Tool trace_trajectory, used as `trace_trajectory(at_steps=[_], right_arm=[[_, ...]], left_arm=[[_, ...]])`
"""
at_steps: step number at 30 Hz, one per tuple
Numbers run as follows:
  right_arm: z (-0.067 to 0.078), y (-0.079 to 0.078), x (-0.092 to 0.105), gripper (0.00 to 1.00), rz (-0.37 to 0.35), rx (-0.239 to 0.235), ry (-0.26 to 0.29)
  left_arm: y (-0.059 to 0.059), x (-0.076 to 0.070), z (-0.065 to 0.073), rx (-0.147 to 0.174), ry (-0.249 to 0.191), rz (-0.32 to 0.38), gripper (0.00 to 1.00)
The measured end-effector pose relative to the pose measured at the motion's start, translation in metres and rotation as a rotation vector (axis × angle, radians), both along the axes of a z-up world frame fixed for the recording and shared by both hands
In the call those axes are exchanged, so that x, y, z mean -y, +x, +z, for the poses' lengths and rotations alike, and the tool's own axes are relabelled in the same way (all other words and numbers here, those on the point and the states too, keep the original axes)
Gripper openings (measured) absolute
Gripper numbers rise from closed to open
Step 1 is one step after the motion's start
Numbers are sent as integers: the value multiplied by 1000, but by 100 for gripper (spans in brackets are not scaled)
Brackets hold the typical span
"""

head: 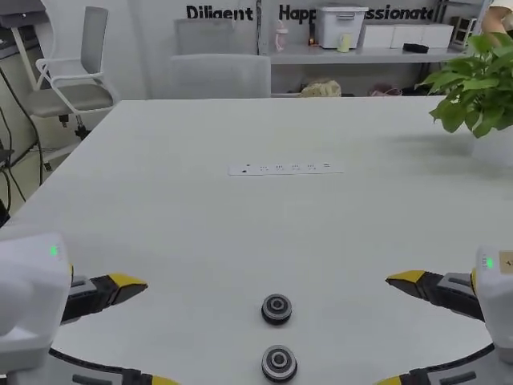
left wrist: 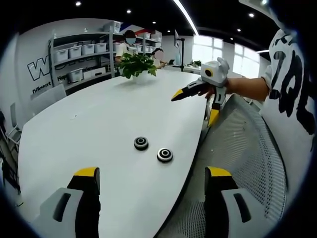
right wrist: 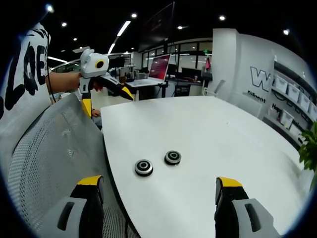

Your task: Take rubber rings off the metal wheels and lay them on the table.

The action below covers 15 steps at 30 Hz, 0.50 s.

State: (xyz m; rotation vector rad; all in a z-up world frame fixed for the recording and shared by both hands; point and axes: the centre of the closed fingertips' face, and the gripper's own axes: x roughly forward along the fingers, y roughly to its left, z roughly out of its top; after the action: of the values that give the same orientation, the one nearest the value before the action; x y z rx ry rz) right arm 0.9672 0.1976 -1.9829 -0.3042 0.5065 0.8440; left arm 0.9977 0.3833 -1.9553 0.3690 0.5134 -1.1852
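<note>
Two metal wheels with black rubber rings lie flat on the white table (head: 240,233) near its front edge: a farther wheel (head: 276,309) (left wrist: 141,143) (right wrist: 172,157) and a nearer wheel (head: 279,362) (left wrist: 165,154) (right wrist: 143,167). My left gripper (head: 144,333) (left wrist: 152,178) (right wrist: 108,102) hovers left of them, open and holding nothing. On the opposite side, my right gripper (head: 397,330) (right wrist: 158,183) (left wrist: 194,109) is also open with nothing in it. Both sit well apart from the wheels, yellow tips pointing inward.
A white power strip (head: 286,168) is set into the table's middle. A potted plant (head: 477,88) stands at the far right. An office chair (head: 72,80) is beyond the far left corner. A grey mesh chair back (right wrist: 54,158) is close behind the front edge.
</note>
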Motion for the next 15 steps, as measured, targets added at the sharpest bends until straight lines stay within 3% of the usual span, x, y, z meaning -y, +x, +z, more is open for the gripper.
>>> trace_trajectory(at_steps=[15], right_arm=[[4, 10, -5, 92, 18, 9, -4]], left_arm=[[8, 12, 6, 8, -7, -33, 84]])
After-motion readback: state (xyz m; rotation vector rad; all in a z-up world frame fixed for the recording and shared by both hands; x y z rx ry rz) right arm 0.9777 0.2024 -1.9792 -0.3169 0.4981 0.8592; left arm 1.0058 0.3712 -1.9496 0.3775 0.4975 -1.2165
